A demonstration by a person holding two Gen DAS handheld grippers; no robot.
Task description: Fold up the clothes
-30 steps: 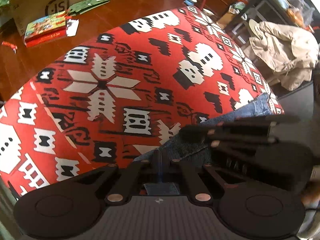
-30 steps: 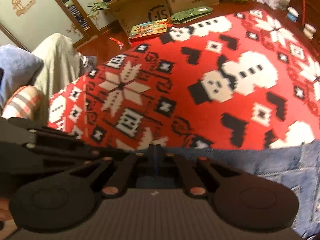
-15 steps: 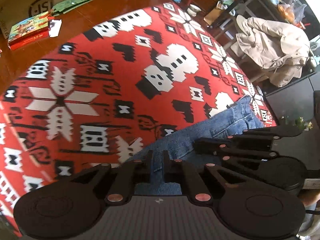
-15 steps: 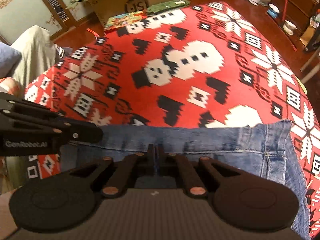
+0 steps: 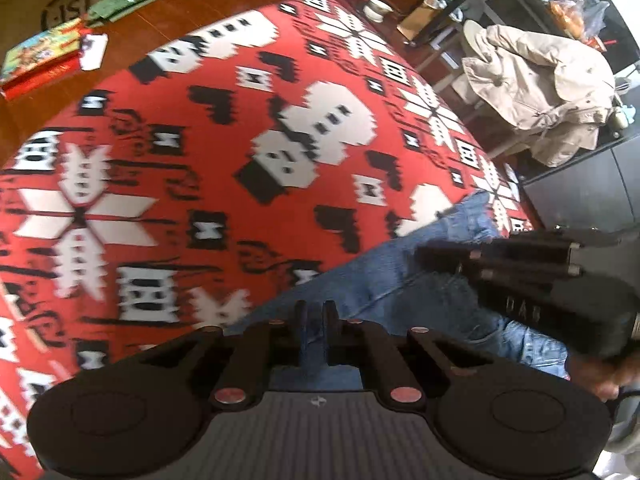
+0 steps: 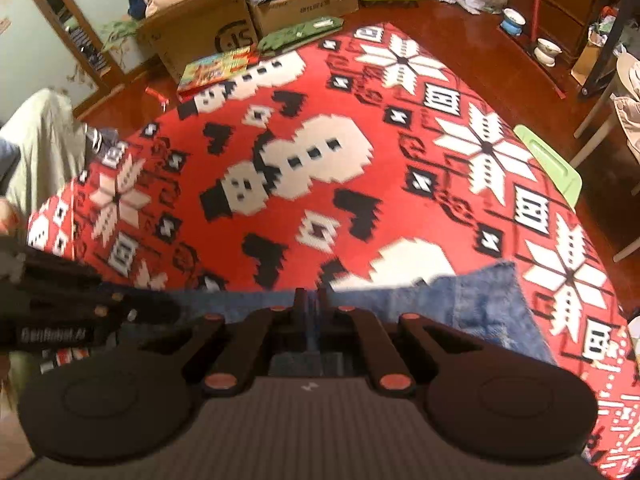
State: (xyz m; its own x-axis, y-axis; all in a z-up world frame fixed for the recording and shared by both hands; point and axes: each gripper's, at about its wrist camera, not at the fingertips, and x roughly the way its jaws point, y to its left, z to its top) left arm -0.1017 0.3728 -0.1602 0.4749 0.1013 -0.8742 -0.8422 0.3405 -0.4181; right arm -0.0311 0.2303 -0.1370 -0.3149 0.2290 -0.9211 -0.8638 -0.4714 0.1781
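Blue jeans (image 5: 436, 280) hang from both grippers above a red snowman-patterned blanket (image 5: 200, 152). My left gripper (image 5: 315, 312) is shut on a denim edge. My right gripper (image 6: 311, 300) is shut on the same top edge of the jeans (image 6: 492, 300), which spreads to the right below it. The right gripper shows at the right in the left wrist view (image 5: 532, 272); the left gripper shows at the left in the right wrist view (image 6: 60, 304). The lower part of the jeans is hidden behind the gripper bodies.
Cardboard boxes (image 6: 204, 36) with clothes, a colourful book (image 6: 220, 66) and green sheets (image 6: 300, 32) lie beyond the blanket (image 6: 340, 120) on the wooden floor. A beige coat (image 5: 536, 92) drapes over a chair. Bowls (image 6: 548, 50) and a green board (image 6: 548, 164) sit at right.
Both grippers have risen with the jeans; the blanket looks farther below and more of it shows. More denim hangs free on the right.
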